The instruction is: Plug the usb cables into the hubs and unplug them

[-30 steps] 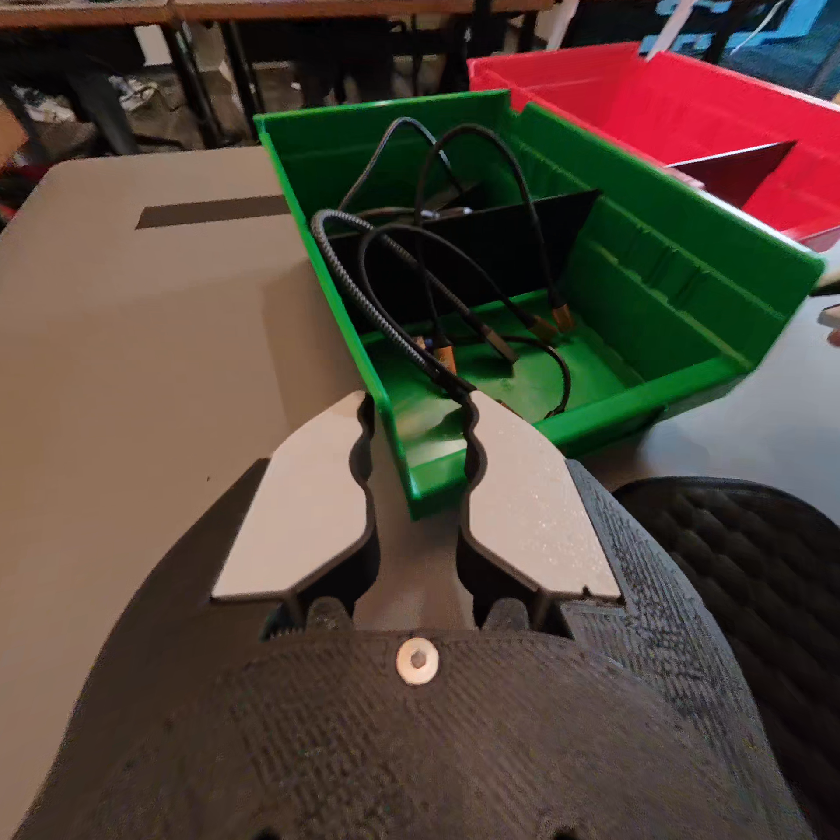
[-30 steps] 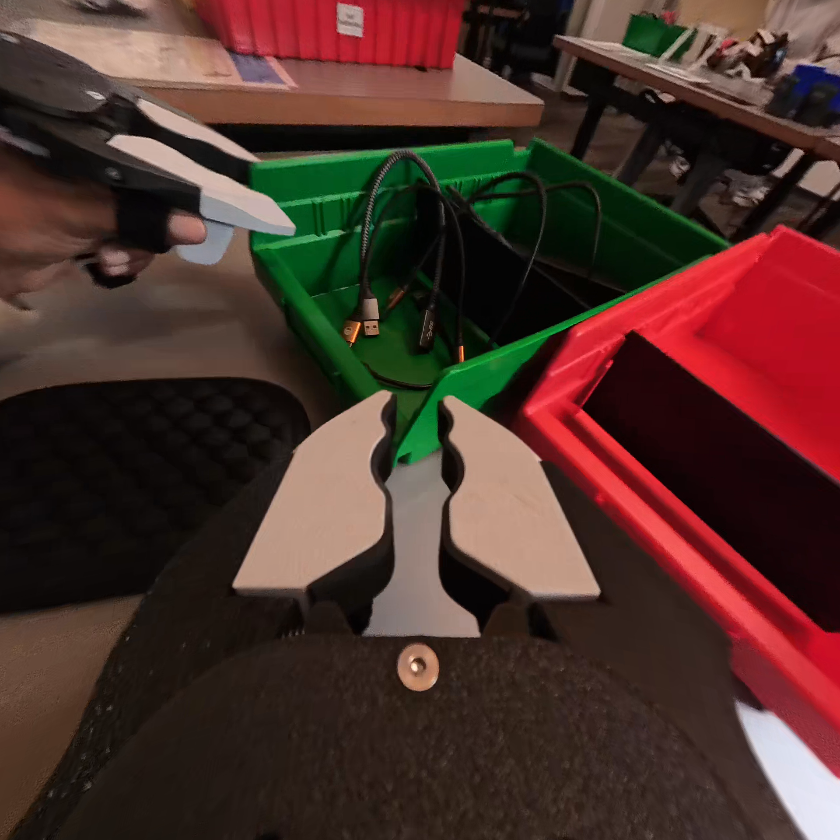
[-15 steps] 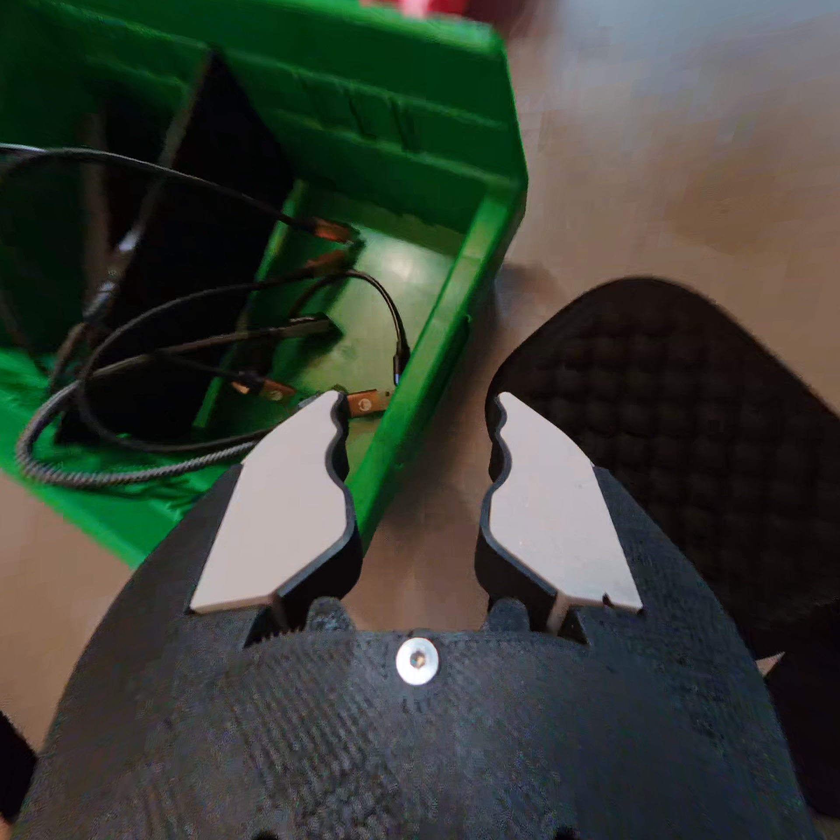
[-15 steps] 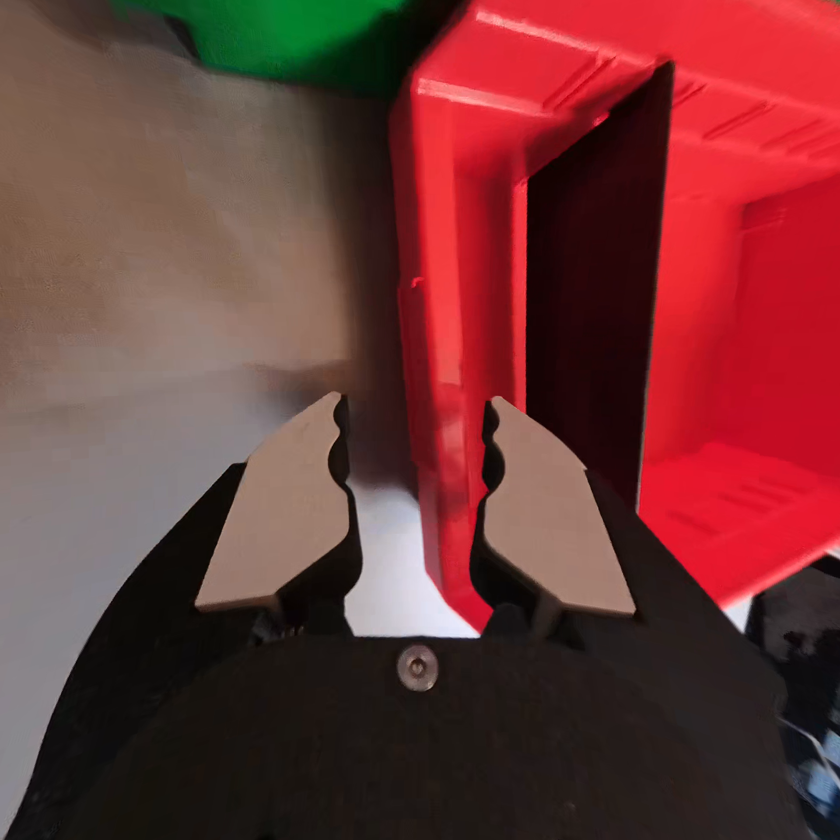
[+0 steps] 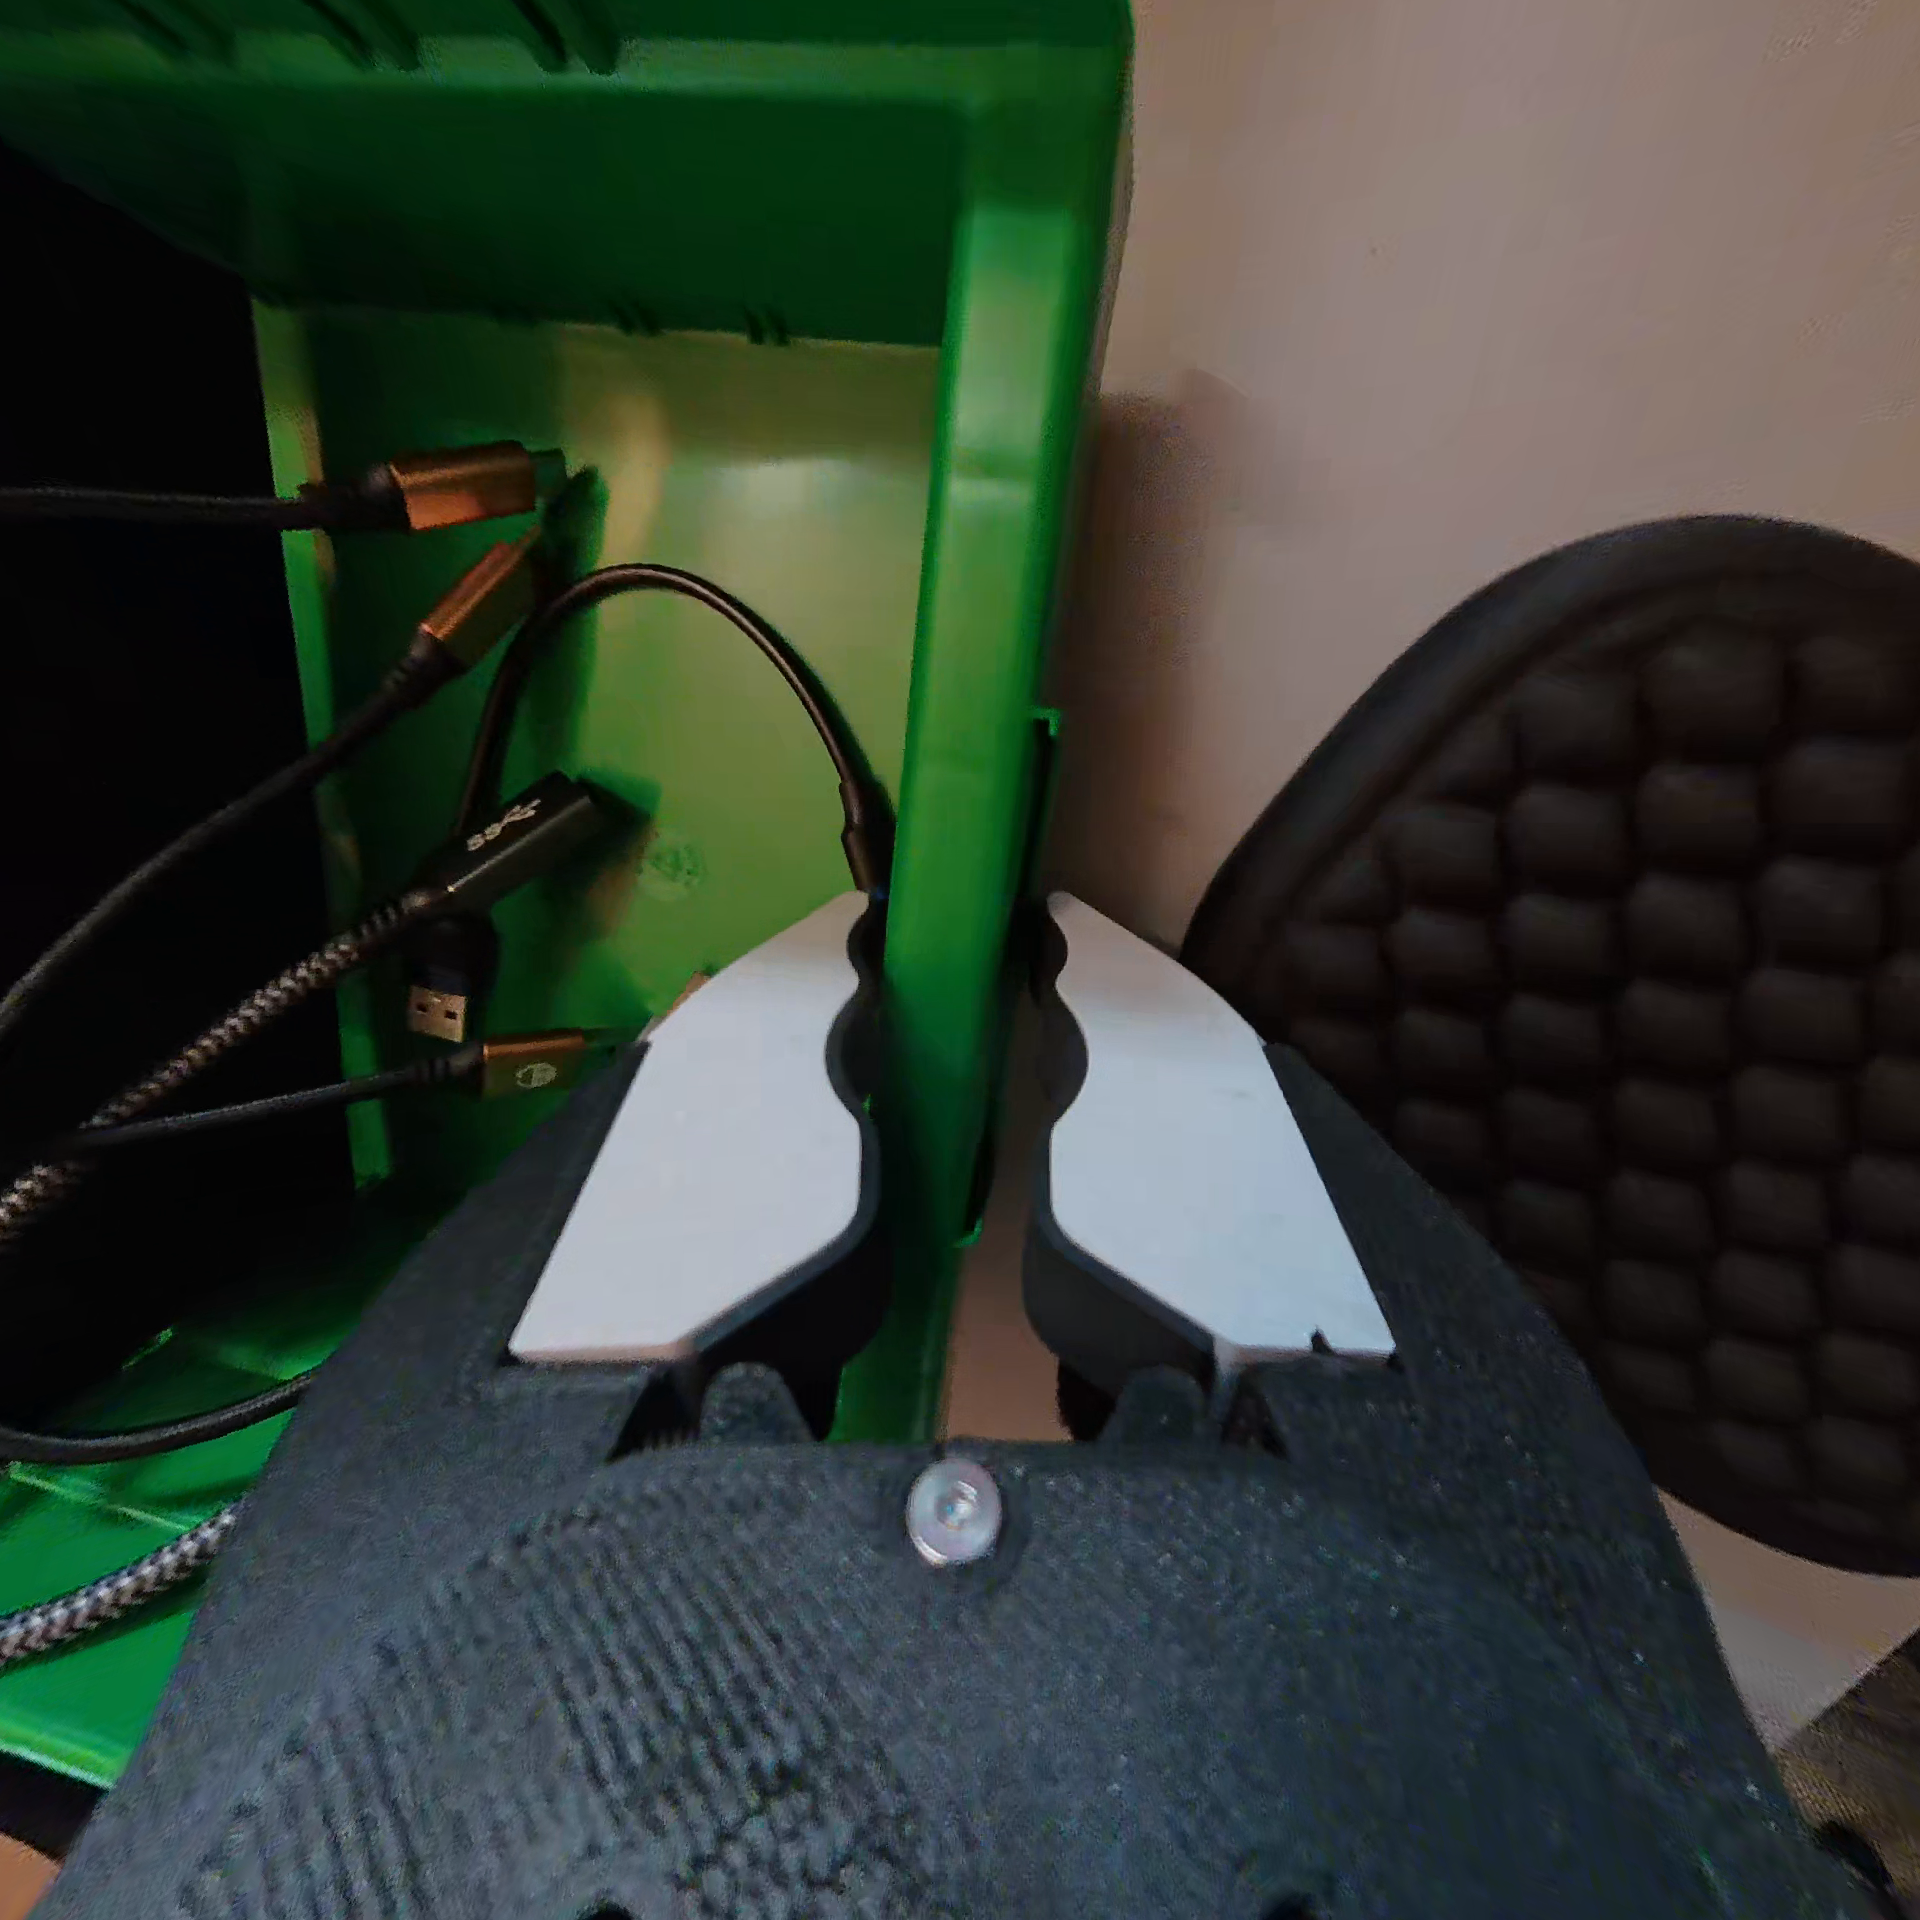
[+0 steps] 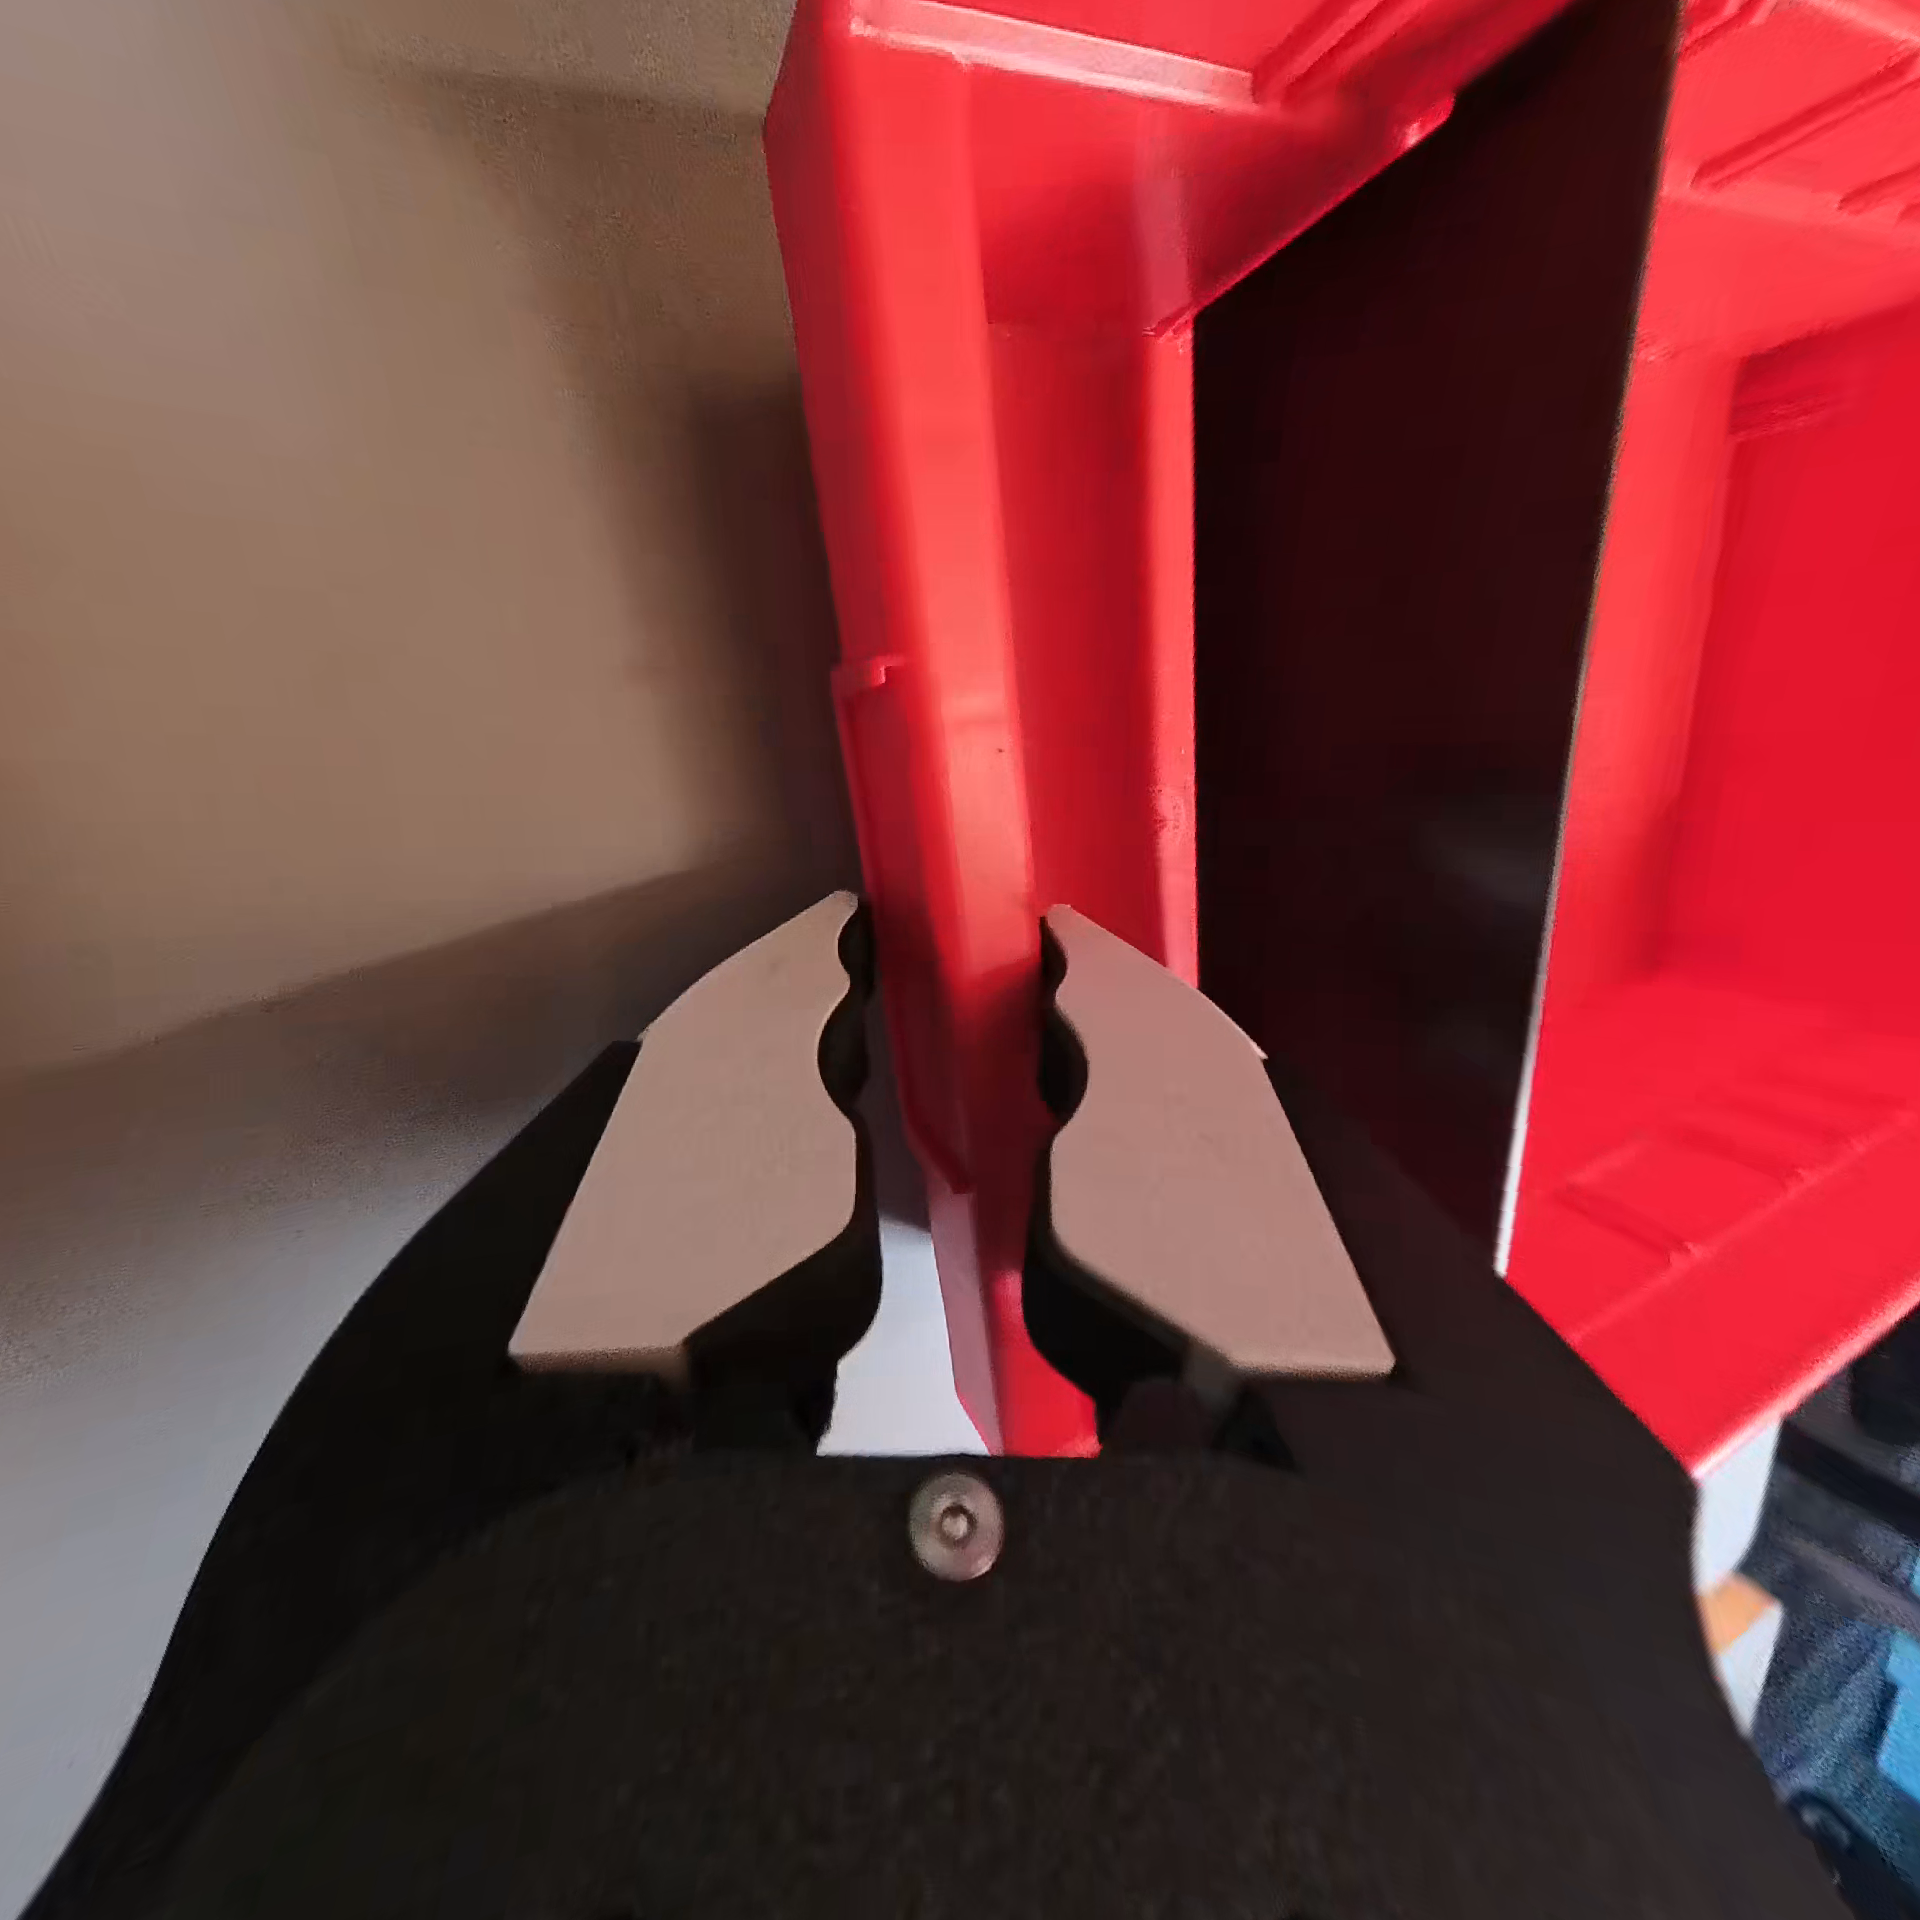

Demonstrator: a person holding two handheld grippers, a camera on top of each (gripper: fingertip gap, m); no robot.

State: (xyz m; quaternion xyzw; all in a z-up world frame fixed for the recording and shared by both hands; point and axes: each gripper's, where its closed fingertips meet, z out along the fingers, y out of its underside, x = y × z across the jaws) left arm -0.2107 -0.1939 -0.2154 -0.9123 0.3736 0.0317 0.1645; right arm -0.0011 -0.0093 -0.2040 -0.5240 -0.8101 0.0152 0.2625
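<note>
A green bin (image 5: 1023, 416) holds several USB cables; copper-coloured plugs (image 5: 468, 499) and a black plug (image 5: 525, 836) lie on its floor. My left gripper (image 5: 956, 914) straddles the bin's right wall from above. One finger is inside, one is outside, and both are pressed against the wall. In the right wrist view a red bin (image 6: 914, 416) fills the right side. My right gripper (image 6: 951, 914) straddles its left wall and is closed on it. No hub is in view.
A black divider (image 5: 125, 520) splits the green bin, and another black divider (image 6: 1403, 623) stands in the red bin, whose visible compartments look bare. A black dimpled foam pad (image 5: 1610, 1039) lies on the beige table (image 5: 1455, 260) right of the green bin.
Both grippers tipped downward and dropped onto the bins. The left opened, then closed over the green bin's wall. The right did the same over the red bin's wall.
</note>
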